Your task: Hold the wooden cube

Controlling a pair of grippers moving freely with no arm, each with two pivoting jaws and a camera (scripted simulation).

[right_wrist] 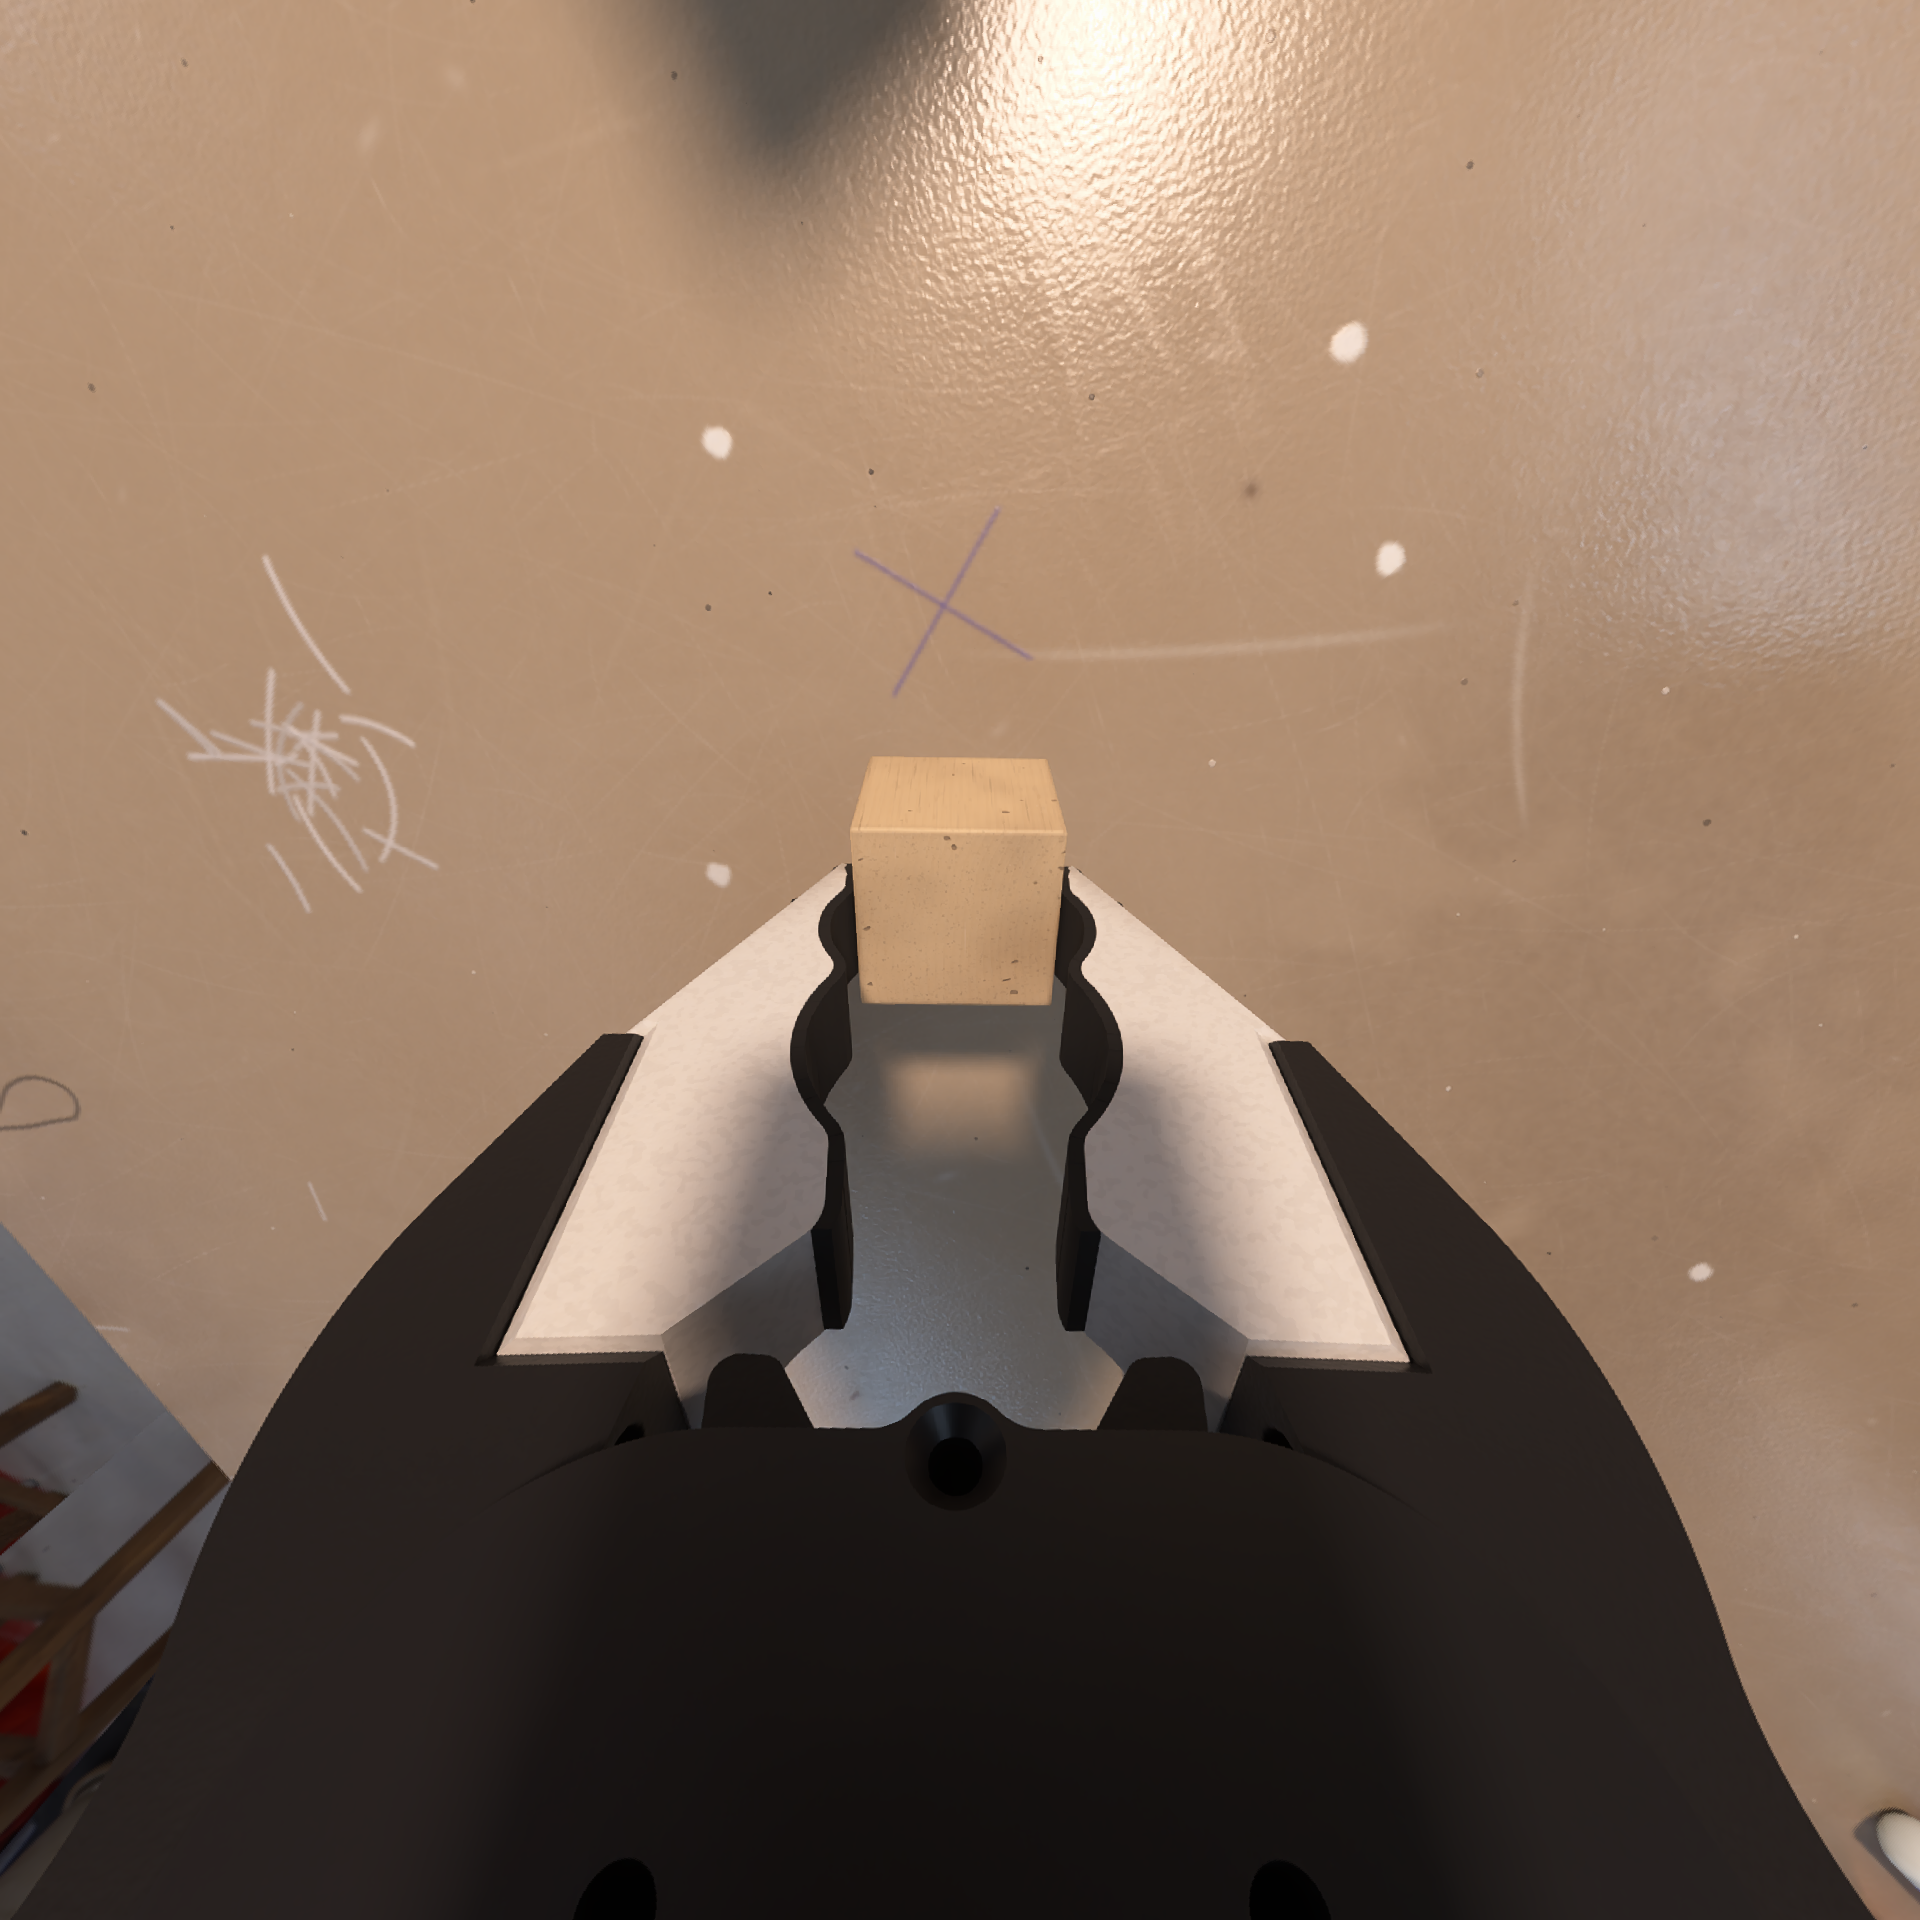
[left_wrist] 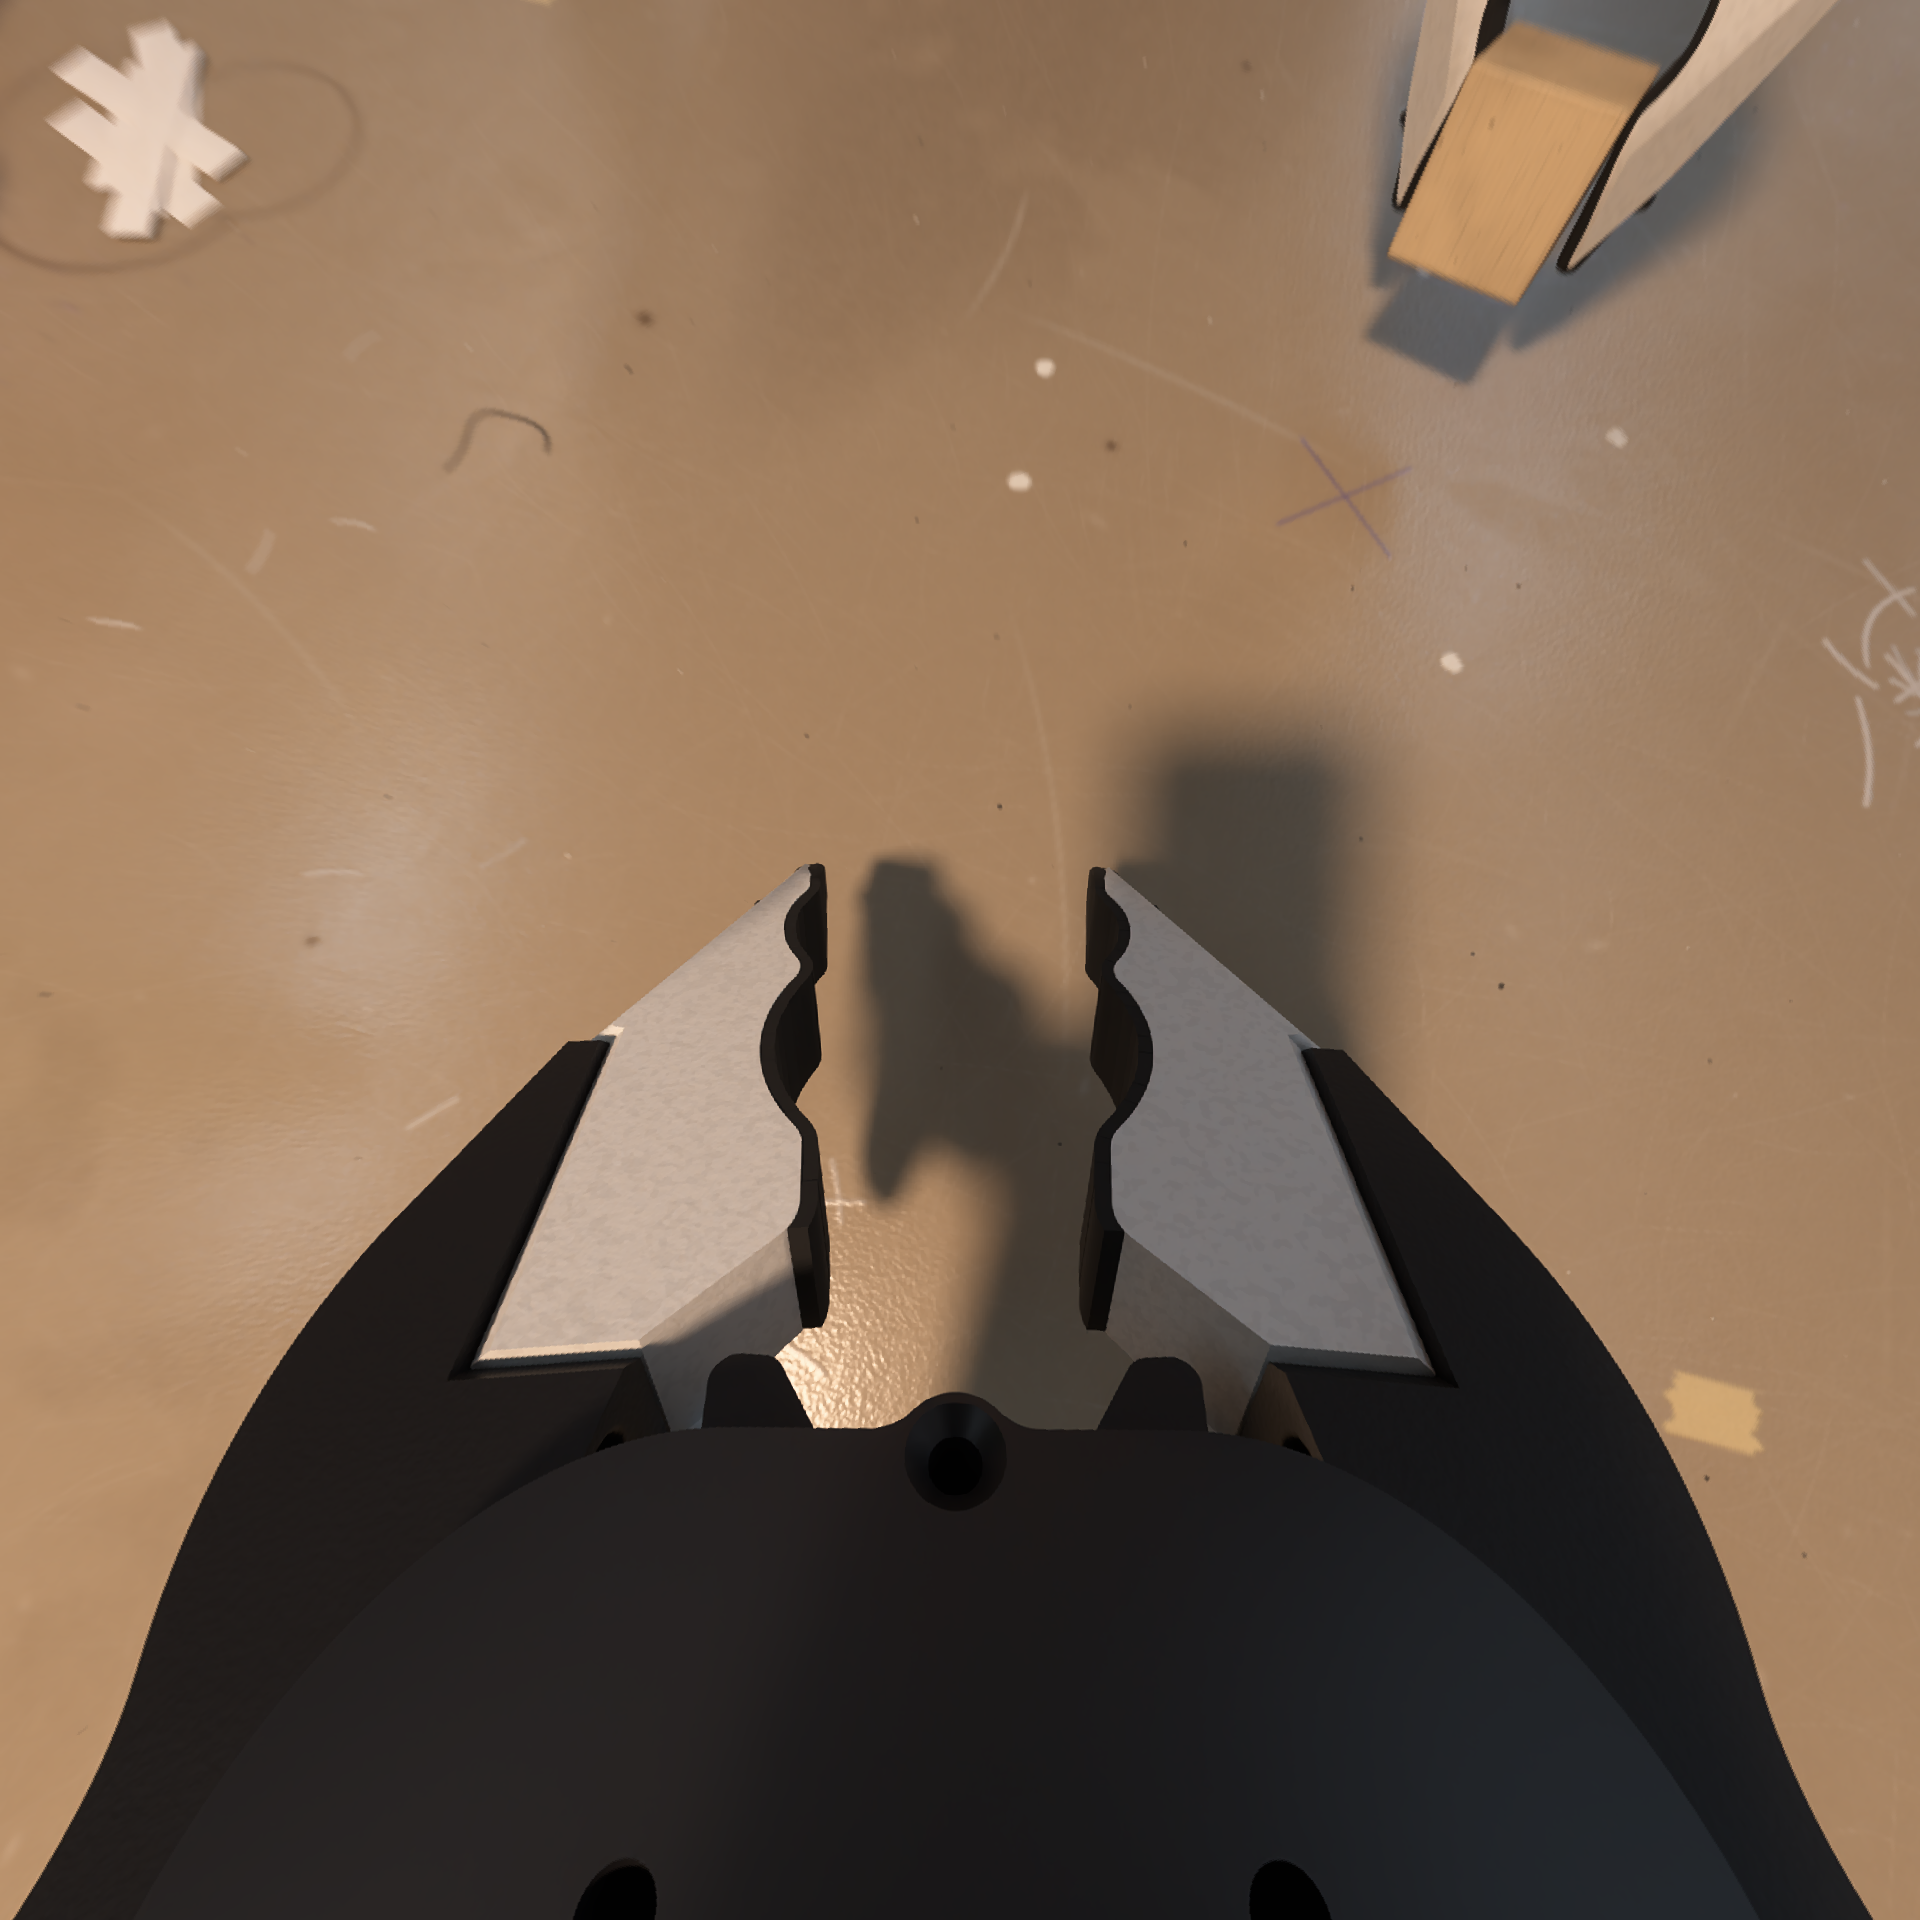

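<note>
The wooden cube (right_wrist: 956, 894) is pale, with light grain, and sits clamped between the tips of my right gripper (right_wrist: 956, 883). It hangs above the tan table, with its shadow and reflection below it. In the left wrist view the same cube (left_wrist: 1496, 177) shows at the top right, held between the right gripper's white fingers (left_wrist: 1704, 114) and lifted off the table. My left gripper (left_wrist: 956, 883) is open and empty, low over the bare table, well away from the cube.
The tan table top (left_wrist: 623, 623) carries scratches, white specks, a thin pen cross (left_wrist: 1345, 504), a white tape star (left_wrist: 140, 145) at the far left and a tan tape patch (left_wrist: 1712, 1411). A table edge with wooden furniture legs (right_wrist: 62, 1579) shows at the lower left.
</note>
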